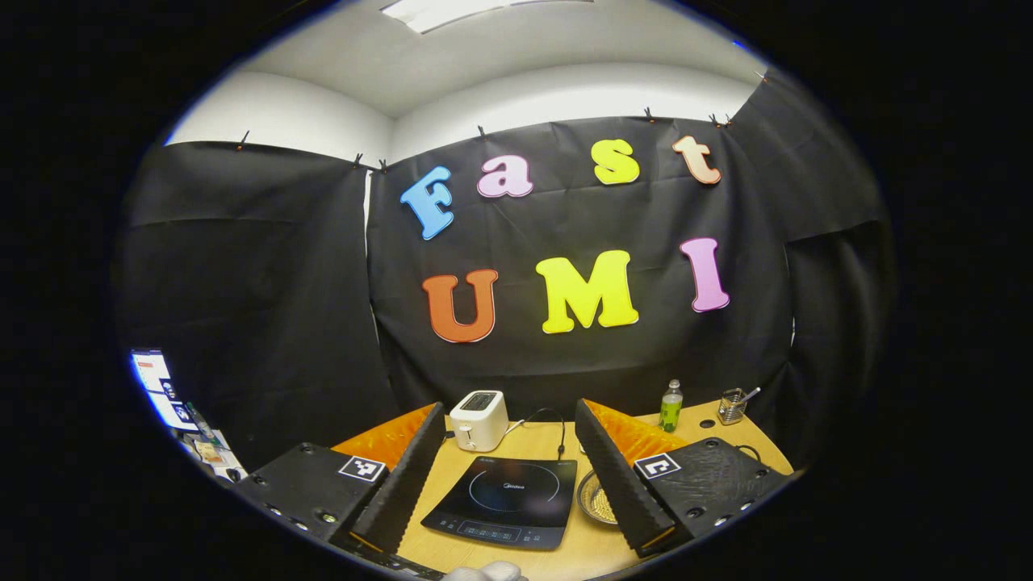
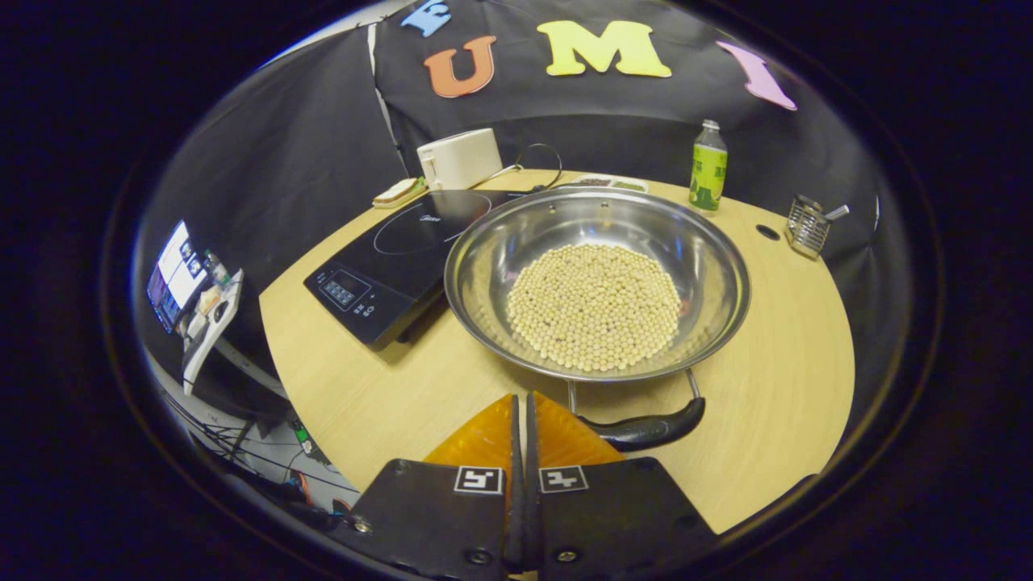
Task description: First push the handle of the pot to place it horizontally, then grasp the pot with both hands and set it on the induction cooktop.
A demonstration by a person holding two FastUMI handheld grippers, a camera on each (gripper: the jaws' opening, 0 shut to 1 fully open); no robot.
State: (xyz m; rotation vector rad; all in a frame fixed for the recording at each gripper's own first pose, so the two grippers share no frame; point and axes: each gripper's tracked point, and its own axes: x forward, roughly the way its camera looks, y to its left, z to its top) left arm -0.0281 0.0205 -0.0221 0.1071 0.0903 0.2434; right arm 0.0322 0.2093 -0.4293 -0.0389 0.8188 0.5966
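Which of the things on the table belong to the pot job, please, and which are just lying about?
For the job: round steel pot of pale beans; its black handle; flat black induction cooktop.

Lying about: white toaster; green bottle; wire mesh holder; sandwich.

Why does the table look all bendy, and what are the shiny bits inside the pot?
In the right gripper view the fisheye lens curves the table edge; the pot has bright glare on its inner wall above the beans. In the left gripper view the ceiling light is washed out white.
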